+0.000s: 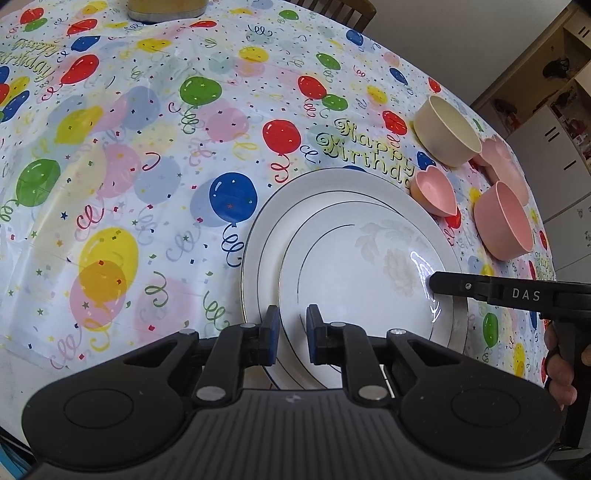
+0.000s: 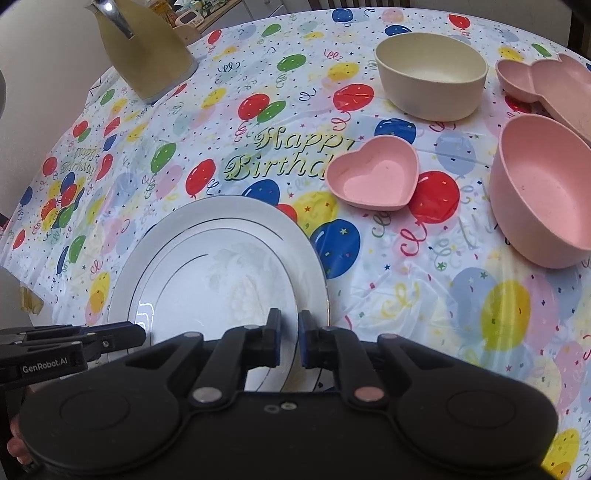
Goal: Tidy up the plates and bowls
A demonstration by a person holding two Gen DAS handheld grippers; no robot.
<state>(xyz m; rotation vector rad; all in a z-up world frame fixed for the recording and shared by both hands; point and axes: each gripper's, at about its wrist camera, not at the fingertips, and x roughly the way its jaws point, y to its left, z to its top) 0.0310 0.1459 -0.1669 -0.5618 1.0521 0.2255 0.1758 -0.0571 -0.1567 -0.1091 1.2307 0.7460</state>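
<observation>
Two white plates are stacked near me on the balloon tablecloth. The smaller plate (image 1: 351, 288) (image 2: 207, 295) lies on the larger plate (image 1: 258, 229) (image 2: 221, 206), set off toward its near side. My left gripper (image 1: 291, 332) (image 2: 142, 334) is shut on the smaller plate's left rim. My right gripper (image 2: 290, 332) (image 1: 432, 284) is shut on its right rim. Beyond and to the right stand a cream bowl (image 2: 430, 81) (image 1: 443, 136), a pink heart-shaped dish (image 2: 373, 177) (image 1: 434, 194) and a round pink bowl (image 2: 543, 199) (image 1: 502, 221).
A pink divided dish (image 2: 546, 81) (image 1: 498, 151) sits at the far right behind the pink bowl. A beige jug (image 2: 144, 51) stands at the far left. The round table's edge (image 2: 74, 110) curves close on the left. A chair back (image 1: 340, 11) shows beyond the table.
</observation>
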